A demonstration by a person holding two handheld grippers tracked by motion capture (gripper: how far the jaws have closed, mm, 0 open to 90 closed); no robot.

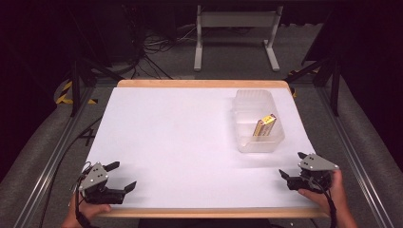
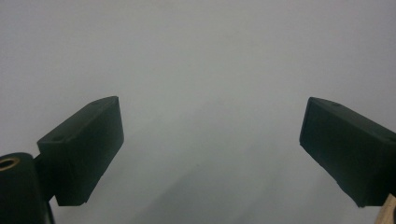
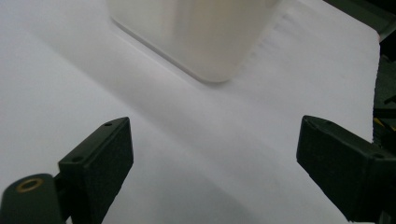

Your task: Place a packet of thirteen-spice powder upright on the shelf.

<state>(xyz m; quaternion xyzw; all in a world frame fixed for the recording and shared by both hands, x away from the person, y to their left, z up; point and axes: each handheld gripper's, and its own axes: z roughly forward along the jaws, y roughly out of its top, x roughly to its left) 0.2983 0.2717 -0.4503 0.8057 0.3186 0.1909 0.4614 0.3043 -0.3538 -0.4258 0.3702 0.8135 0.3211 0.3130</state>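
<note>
A clear plastic tub (image 1: pixel 258 119) stands on the white table sheet (image 1: pixel 180 142) at the right; a yellow pack (image 1: pixel 265 126) leans inside it. My right gripper (image 1: pixel 292 165) sits at the front right corner, a short way in front of the tub, open with nothing between its jaws. In the right gripper view the tub (image 3: pixel 196 32) rises ahead of my right gripper (image 3: pixel 212 154). At the front left corner my left gripper (image 1: pixel 121 175) rests open and empty over bare sheet. The left gripper view shows my left gripper (image 2: pixel 210 140) above plain white sheet.
The wooden table edge (image 1: pixel 204 83) frames the sheet at the back. A metal stand (image 1: pixel 235 33) and cables (image 1: pixel 157 45) lie on the floor beyond. Dark rails run along both sides of the table.
</note>
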